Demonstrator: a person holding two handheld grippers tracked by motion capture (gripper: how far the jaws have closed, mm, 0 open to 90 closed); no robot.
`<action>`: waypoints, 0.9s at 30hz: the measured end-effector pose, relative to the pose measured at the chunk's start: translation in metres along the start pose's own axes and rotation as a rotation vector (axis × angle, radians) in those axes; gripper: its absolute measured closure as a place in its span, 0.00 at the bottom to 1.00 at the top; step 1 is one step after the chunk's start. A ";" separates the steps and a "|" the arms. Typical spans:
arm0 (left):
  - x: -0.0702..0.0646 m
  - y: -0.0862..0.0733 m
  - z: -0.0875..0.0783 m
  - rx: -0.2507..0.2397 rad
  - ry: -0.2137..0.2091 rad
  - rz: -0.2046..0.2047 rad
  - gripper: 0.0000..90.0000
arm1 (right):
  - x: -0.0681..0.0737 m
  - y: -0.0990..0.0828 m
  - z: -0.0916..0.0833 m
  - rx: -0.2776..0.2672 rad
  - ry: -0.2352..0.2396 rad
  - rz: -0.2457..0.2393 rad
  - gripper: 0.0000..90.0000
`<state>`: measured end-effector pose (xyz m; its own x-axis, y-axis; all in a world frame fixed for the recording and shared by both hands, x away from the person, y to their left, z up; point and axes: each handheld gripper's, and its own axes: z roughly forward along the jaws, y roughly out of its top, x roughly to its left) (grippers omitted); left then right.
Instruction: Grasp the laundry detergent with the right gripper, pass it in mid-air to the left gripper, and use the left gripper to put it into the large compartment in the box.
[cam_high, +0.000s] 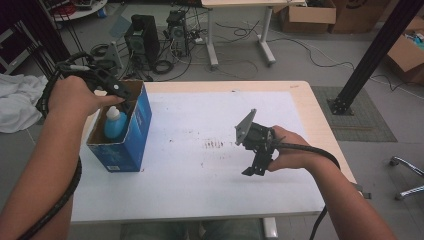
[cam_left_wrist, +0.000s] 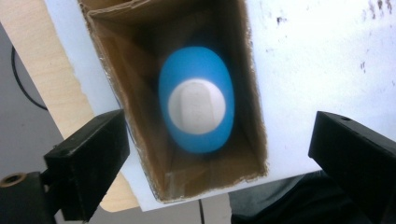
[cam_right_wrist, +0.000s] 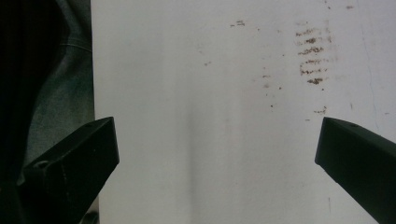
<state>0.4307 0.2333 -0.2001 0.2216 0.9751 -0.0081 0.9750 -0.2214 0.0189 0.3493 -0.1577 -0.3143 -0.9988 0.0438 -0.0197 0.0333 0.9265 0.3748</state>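
Above the open box (cam_high: 131, 131), the left gripper (cam_left_wrist: 217, 140) hovered.
Its fingers (cam_left_wrist: 93, 158) stood apart over the blue bottle (cam_left_wrist: 196, 105) inside; the right gripper's (cam_right_wrist: 217, 154) fingers also gaped.

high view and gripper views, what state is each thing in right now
blue box: upright on the table, top open
blue bottle: standing inside the box, white cap on, nothing gripping it
left gripper: above the box, jaws open, empty
right gripper: over the white table, jaws open, empty

Both black claws, left claw (cam_high: 121, 92) and right claw (cam_high: 256, 167), trail ribbed black cables; the right carries a grey three-cornered plate.
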 end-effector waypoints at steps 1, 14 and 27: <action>-0.001 0.000 -0.001 -0.004 0.000 0.003 0.06 | 0.000 0.000 0.000 0.000 0.000 0.000 0.00; -0.011 0.004 -0.018 -0.033 0.009 0.074 0.00 | -0.003 0.001 0.002 0.000 0.006 0.006 0.00; -0.058 0.012 -0.027 -0.045 -0.091 0.360 0.00 | -0.005 -0.001 -0.002 0.009 -0.002 0.024 0.00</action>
<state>0.4289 0.1746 -0.1728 0.5529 0.8293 -0.0813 0.8330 -0.5474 0.0809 0.3545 -0.1598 -0.3130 -0.9977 0.0666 -0.0130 0.0572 0.9285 0.3669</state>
